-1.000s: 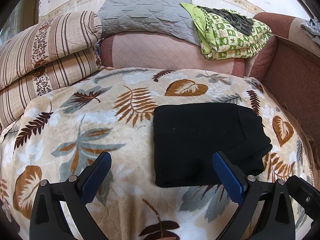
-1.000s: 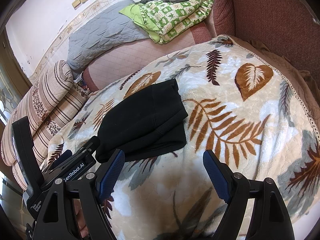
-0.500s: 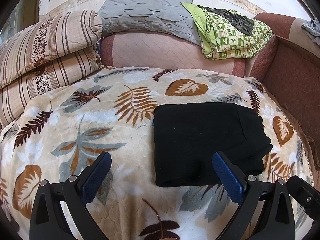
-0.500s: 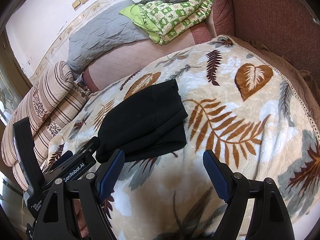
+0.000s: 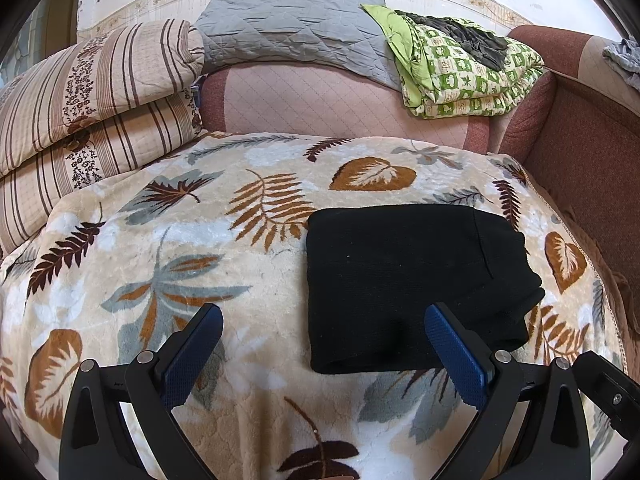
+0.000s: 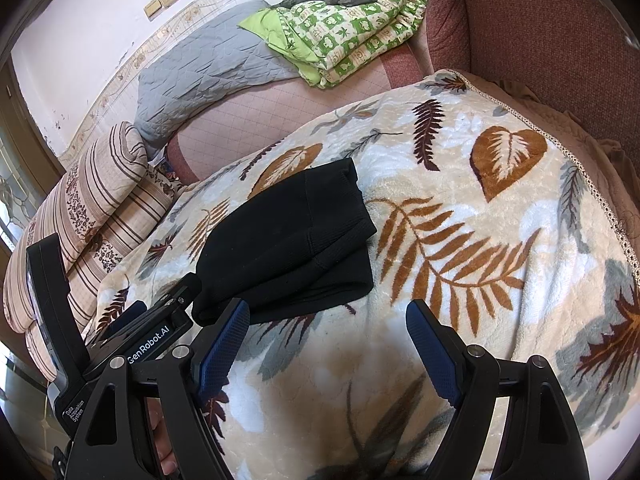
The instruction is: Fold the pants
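Observation:
The black pants [image 5: 408,280] lie folded into a compact rectangle on the leaf-patterned blanket [image 5: 200,248]. In the right wrist view the pants [image 6: 288,240] sit left of centre, layers stacked. My left gripper [image 5: 320,340] is open and empty, held above the blanket just in front of the pants' near edge. My right gripper [image 6: 328,336] is open and empty, near the front of the blanket, to the right of the pants. The left gripper's body [image 6: 132,344] shows at the left of the right wrist view.
Two striped pillows [image 5: 88,112] are stacked at the left. A grey quilt [image 5: 296,28] and a green patterned folded blanket [image 5: 464,76] lie on the sofa back. A red-brown sofa arm [image 5: 592,168] borders the right side.

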The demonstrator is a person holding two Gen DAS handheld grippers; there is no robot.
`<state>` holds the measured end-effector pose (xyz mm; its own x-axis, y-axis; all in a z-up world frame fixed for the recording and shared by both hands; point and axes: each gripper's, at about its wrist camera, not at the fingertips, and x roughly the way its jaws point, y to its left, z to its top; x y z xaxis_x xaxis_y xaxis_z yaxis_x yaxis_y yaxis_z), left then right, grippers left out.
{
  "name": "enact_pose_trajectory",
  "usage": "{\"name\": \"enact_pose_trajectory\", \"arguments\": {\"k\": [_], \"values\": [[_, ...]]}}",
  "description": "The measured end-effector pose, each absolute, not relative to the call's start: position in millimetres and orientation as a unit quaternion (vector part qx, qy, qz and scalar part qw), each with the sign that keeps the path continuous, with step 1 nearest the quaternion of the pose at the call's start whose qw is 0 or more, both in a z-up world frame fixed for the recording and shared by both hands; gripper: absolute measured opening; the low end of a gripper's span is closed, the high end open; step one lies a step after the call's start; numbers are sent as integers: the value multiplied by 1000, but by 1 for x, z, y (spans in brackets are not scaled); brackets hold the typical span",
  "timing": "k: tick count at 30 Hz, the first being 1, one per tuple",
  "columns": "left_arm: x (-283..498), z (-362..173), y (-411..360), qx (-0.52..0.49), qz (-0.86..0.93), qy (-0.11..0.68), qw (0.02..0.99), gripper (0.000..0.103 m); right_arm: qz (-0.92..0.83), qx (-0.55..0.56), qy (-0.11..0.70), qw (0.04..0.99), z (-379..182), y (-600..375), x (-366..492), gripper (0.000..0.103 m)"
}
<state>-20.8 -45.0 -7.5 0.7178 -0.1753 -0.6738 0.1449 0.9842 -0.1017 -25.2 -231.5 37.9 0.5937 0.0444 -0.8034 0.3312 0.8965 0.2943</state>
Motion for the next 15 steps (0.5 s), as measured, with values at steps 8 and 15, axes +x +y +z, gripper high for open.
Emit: {"name": "enact_pose_trajectory", "arguments": {"k": [8, 15], "values": [[-21, -8, -45, -22, -86, 365, 927, 102, -82, 212, 443, 867, 38, -232, -25, 82], [-26, -7, -44, -29, -87, 355, 930, 102, -82, 212, 443, 867, 38, -231, -25, 82]]}}
